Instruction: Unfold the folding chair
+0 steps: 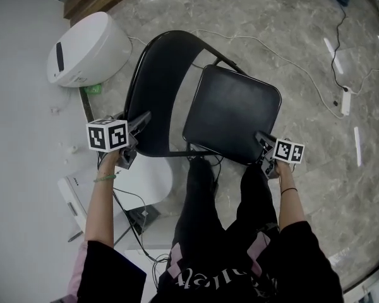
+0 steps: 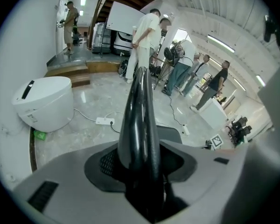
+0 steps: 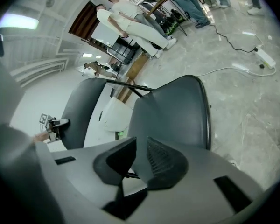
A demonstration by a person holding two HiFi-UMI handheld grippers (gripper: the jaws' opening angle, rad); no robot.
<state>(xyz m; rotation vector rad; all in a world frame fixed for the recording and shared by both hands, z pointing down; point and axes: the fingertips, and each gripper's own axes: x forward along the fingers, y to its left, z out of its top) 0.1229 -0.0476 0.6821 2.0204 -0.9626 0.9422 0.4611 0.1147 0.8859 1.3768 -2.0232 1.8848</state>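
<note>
Down on the floor (image 1: pixel 290 36), close against the knees: chair (image 1: pixel 166 40), backrest (image 1: pixel 153 90) to the left, seat (image 1: pixel 234 109) to the right and tipped most of the way toward level. Looks largely unfolded but, at a guess, not yet seated flat.

At the backrest's side edge: left gripper (image 1: pixel 141 124), released, jaws parted with the edge standing between them and neither pad pressing. At the seat's near corner: right gripper (image 1: pixel 263 141), pinched on the seat's rim, by the look of it.

To finish the step well:
- Close the left again on the backrest edge before moving anything, or at least brace against it, to steady the frame.
- Keep that side fixed and swing the seat with the right along its own arc about the hinge, not straight down.
- Go steadily to the hard stop, without slamming.
- Hold by the rim only, clear of the link bars under the seat, a likely pinch spot.
- Mind the legs (image 1: pixel 199 185) just beside the near frame, and the cable (image 1: pixel 278 48) on the floor beyond.
- Avoid dragging the chair's feet.
- Let go only with all feet flat on the floor
</note>
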